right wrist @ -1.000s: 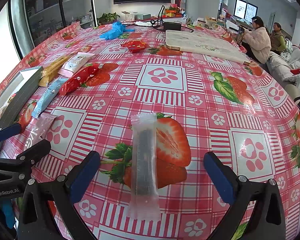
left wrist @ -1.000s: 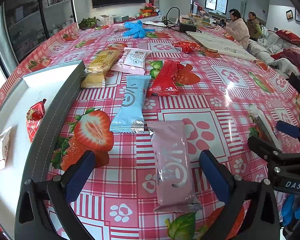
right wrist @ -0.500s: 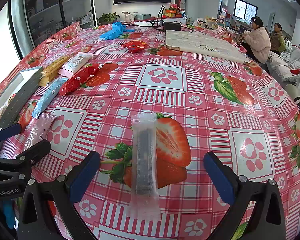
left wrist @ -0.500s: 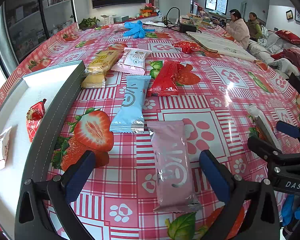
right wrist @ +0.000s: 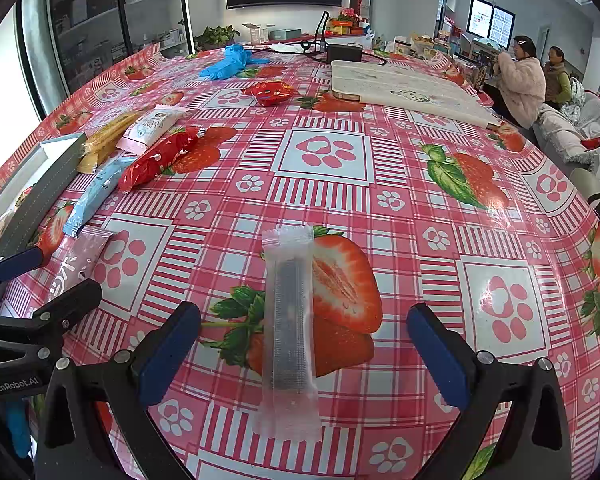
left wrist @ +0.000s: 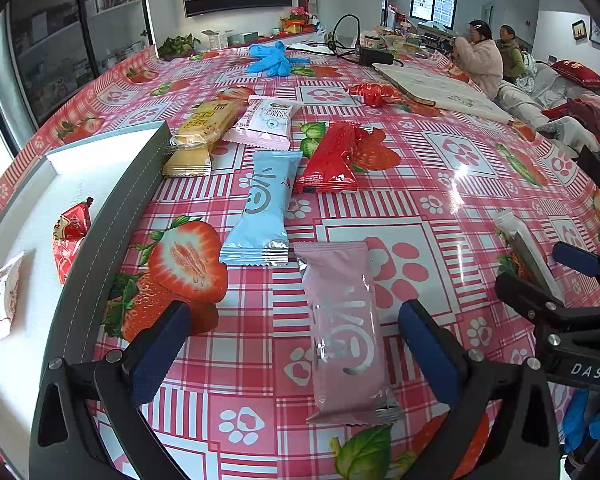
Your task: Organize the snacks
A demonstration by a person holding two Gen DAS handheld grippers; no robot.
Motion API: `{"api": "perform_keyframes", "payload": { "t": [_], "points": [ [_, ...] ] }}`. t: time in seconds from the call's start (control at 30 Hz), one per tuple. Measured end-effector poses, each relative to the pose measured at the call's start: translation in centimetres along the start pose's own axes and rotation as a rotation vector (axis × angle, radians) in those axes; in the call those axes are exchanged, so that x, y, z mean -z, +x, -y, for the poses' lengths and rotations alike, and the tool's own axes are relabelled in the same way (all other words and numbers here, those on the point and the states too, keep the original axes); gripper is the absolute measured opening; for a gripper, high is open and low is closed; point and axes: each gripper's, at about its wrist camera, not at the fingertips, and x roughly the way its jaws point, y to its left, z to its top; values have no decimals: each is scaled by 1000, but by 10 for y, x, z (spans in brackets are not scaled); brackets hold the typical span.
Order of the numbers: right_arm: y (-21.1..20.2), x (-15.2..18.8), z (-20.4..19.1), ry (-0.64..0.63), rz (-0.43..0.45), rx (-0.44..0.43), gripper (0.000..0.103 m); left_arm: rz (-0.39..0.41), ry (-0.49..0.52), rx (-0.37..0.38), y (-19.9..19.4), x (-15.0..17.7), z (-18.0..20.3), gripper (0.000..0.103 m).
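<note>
My left gripper point(left wrist: 294, 346) is open low over the table, its blue pads either side of a pink snack packet point(left wrist: 346, 332) that lies flat. Beyond it lie a light blue packet point(left wrist: 262, 210), a red packet point(left wrist: 332, 158), yellow wafer packs point(left wrist: 202, 130) and a pale pink pouch point(left wrist: 266, 122). The grey-walled white box point(left wrist: 112, 224) at the left holds a red candy pack point(left wrist: 70, 232) and a white packet point(left wrist: 4, 296). My right gripper point(right wrist: 304, 350) is open around a clear packet with a dark bar point(right wrist: 290, 332).
The strawberry-print tablecloth point(right wrist: 380, 184) covers a large table. Farther back lie a small red snack bag point(right wrist: 272, 91), blue gloves point(right wrist: 226, 62), a white board point(right wrist: 404, 88) and a black box with cables point(right wrist: 344, 53). Two people point(right wrist: 524, 76) sit at the far right.
</note>
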Motion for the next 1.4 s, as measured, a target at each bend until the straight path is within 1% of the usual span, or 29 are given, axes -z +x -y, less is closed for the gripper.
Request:
{"api": "perform_keyframes", "payload": {
  "t": [0.9,0.97,1.07,1.13,1.17,1.2,1.27,1.3,1.33,1.37,1.4],
  "points": [
    [0,0,0,-5,-7,-4,103,-1,1,2,0,1,0,103],
    [1,-2,-1,-14,-25,-6,103,-4,2,4,0,0,-1,103],
    [6,-13,0,-38,-116,-23,103,-21,11,0,0,-2,1,103],
    [9,-20,0,-51,-185,-30,103,-66,20,3,2,-7,2,102],
    [10,-20,-1,-56,-203,-31,103,-91,24,8,2,-8,3,100],
    [9,-21,-2,-65,-218,-35,102,-110,31,14,1,-10,4,95],
    [7,-22,-3,-76,-230,-41,94,-129,42,25,-1,-12,8,86],
    [6,-23,-4,-81,-235,-44,91,-134,49,35,-4,-13,11,77],
    [4,-23,-5,-85,-236,-44,83,-134,58,40,-6,-13,14,61],
    [2,-24,-5,-86,-232,-46,68,-133,66,42,-7,-14,16,51],
    [-1,-25,-4,-85,-229,-46,58,-136,76,55,-9,-14,19,29]
  ]
}}
